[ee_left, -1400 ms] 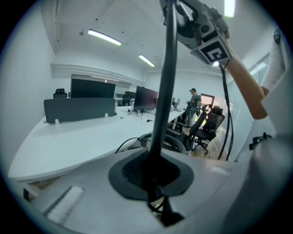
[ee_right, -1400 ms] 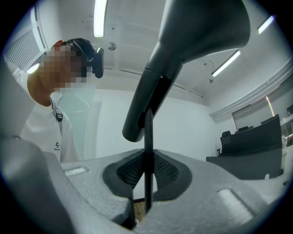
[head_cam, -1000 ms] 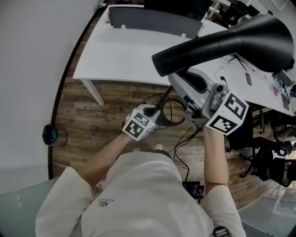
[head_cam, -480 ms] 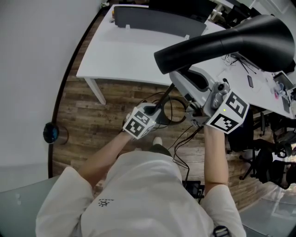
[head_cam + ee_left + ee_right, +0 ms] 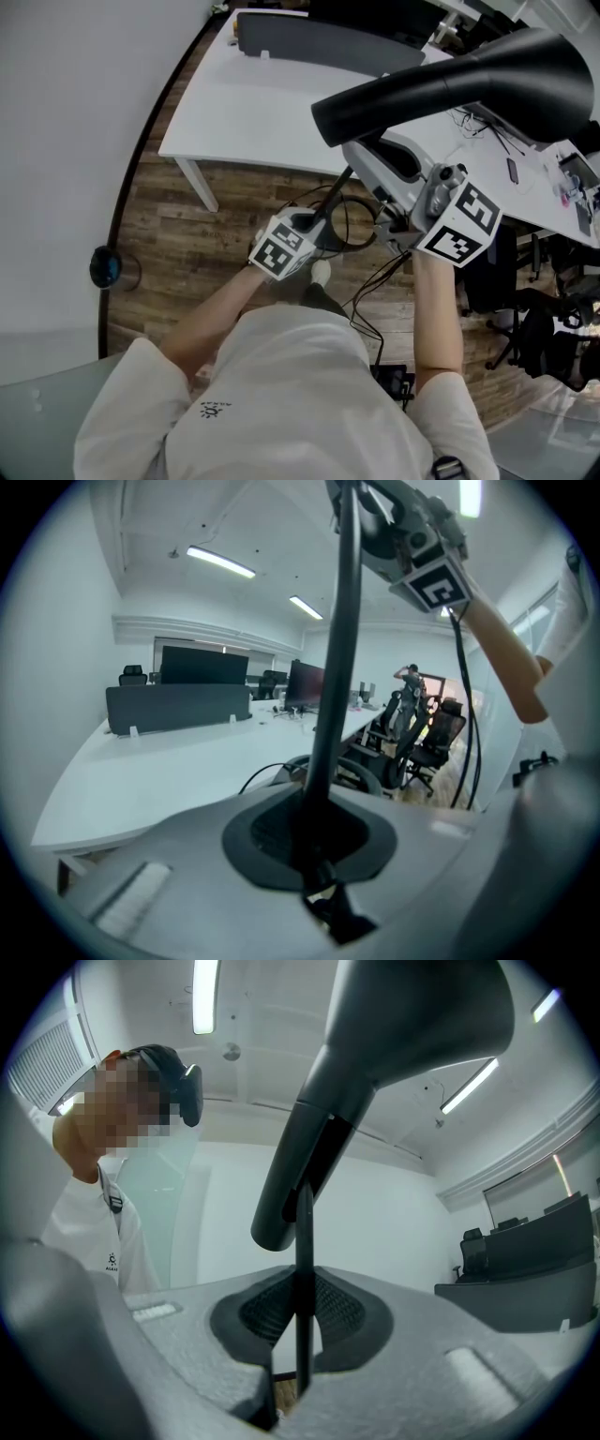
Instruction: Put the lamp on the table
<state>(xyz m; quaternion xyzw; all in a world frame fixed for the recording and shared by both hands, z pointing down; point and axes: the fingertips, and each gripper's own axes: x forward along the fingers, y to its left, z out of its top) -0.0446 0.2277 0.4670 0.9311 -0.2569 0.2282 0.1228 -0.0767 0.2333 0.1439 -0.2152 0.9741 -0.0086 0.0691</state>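
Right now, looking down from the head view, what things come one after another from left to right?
Round blue thing on the floor → white table leg → left gripper → right gripper → black office chair.

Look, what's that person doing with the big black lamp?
A person is holding a black lamp with two grippers. The left gripper has its jaws shut on the lamp's pole lower down. The right gripper has its jaws shut on the thin part of the pole just under the shade. The white table is right in front, and the lamp isn't standing on it yet.
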